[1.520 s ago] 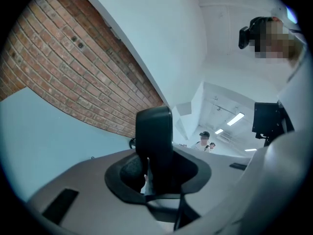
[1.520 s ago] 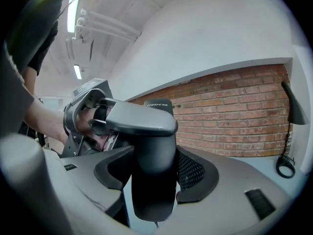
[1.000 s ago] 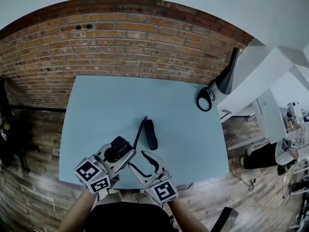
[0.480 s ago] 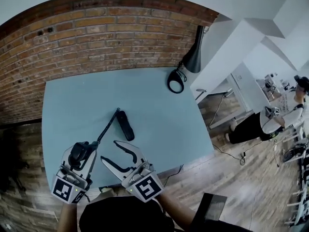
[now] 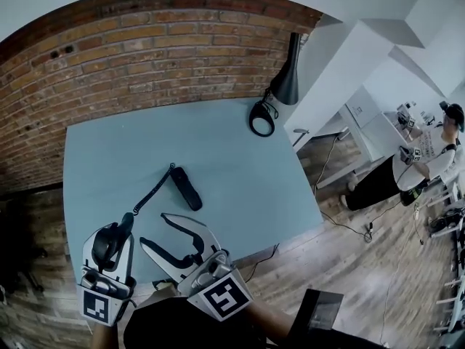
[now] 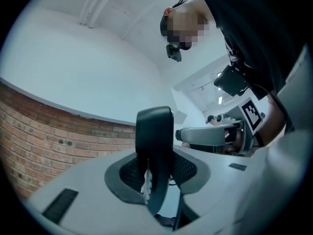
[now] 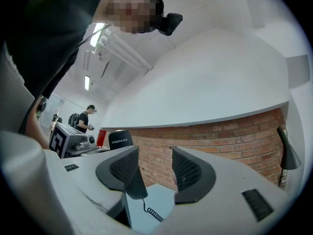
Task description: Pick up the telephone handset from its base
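The black telephone handset (image 5: 107, 244) is off the table, clamped upright in my left gripper (image 5: 116, 227); in the left gripper view the handset (image 6: 154, 131) fills the gap between the pads. Its coiled cord (image 5: 151, 191) runs up to the slim black base (image 5: 187, 187) lying on the light blue table (image 5: 240, 166). My right gripper (image 5: 156, 231) hovers beside the left one over the table's near edge, open. Its jaws have just been closing, with nothing between them. In the right gripper view the handset (image 7: 121, 138) and cord (image 7: 155, 214) show beyond the right gripper (image 7: 155, 168).
A black desk lamp (image 5: 285, 78) stands at the table's far right corner with its round foot (image 5: 261, 119). A brick wall (image 5: 145, 57) runs behind the table. A person (image 5: 429, 155) stands off to the right on the wooden floor (image 5: 349, 267).
Both grippers have risen toward the camera. The left one has rolled with the handset in it, and the cord has drawn out. The right jaws stand a little narrower.
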